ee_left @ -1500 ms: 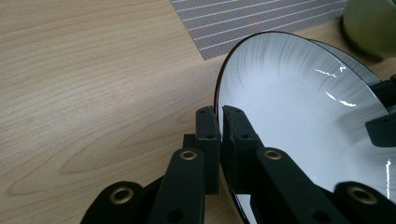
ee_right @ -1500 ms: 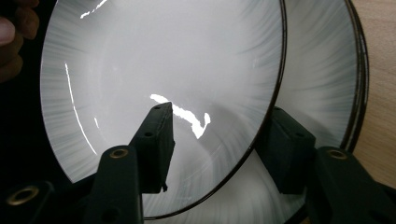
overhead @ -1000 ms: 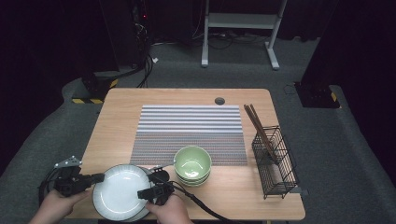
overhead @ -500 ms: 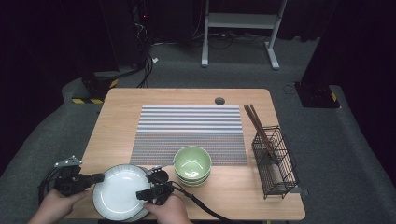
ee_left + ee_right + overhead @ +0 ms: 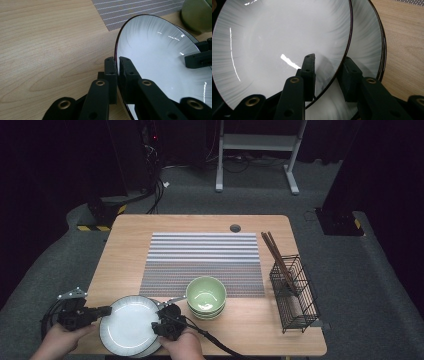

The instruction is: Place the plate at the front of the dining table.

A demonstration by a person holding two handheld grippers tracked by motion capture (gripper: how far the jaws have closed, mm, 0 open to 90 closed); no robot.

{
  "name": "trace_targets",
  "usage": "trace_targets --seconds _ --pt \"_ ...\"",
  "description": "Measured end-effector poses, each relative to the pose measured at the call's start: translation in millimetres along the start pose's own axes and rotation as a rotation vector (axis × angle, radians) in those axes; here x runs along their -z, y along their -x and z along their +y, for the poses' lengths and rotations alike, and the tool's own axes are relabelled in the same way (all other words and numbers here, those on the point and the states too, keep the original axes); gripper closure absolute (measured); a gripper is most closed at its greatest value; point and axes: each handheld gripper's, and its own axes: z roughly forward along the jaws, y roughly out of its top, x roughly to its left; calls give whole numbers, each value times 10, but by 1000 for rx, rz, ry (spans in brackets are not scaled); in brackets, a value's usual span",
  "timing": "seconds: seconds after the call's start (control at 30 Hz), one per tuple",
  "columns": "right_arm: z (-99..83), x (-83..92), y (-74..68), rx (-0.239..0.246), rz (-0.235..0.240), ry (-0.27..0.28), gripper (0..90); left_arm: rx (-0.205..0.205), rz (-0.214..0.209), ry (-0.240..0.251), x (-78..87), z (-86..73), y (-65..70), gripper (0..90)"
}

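plate (image 5: 160, 62) rim pinched left, seemingly straddled right

Two white plates sit stacked at the lower left of the high view: the top plate (image 5: 127, 326) and, under it, a second plate (image 5: 369, 50) whose rim peeks out at the right of the right gripper view. Two green bowls (image 5: 206, 295) are nested just right of the plates, near the frame's lower middle. One striped placemat (image 5: 202, 262) lies at the centre of the one tabletop (image 5: 130, 232). One black wire basket (image 5: 295, 295) stands at the right, with two brown chopsticks (image 5: 274, 251) leaning out of it. Two claws are counted: the left claw (image 5: 106, 310) and the right claw (image 5: 156, 326), one at each side of the plates
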Motion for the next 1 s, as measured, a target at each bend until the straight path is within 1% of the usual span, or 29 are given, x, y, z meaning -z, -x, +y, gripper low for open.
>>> trace_targets --seconds 0.03,0.13,0.23,0.27,0.33,0.37,0.4,0.47,0.53,0.6,0.67,0.77,0.87,0.9,1.0 --pt "-2 1 -6 14 -8 6 679 3 -1 2 -2 -2 -2 841" --pt "-3 8 -10 30 -24 20 685 6 -4 2 -8 -3 -4 840" --pt "10 36 -6 47 -49 47 704 8 -17 2 -21 -8 -12 835" --pt "17 50 -5 54 -59 60 711 13 -28 4 -29 -10 -7 833" --pt "29 73 5 71 -83 79 724 2 -26 1 -47 -12 5 826" --pt "35 80 15 73 -88 84 731 5 -31 -1 -60 -14 14 821" --pt "40 86 27 71 -88 91 737 2 -36 -5 -73 -18 18 815" --pt "47 97 40 72 -104 103 751 -3 -42 -15 -105 -28 38 798" --pt "55 108 47 71 -107 112 758 -7 -38 -18 -131 -43 56 776" --pt "60 111 51 71 -108 119 761 -2 -43 -14 -146 -49 61 769" --pt "58 110 50 75 -110 124 761 -7 -39 -13 -154 -50 71 761" --pt "55 103 51 70 -112 129 761 -26 -22 -10 -160 -45 88 757" --pt "52 95 60 69 -106 134 759 -28 -14 -4 -157 -49 102 760" --pt "50 93 59 71 -107 136 758 -35 -3 -1 -153 -54 110 759" --pt "45 78 60 70 -102 137 751 -33 8 13 -146 -69 125 760"
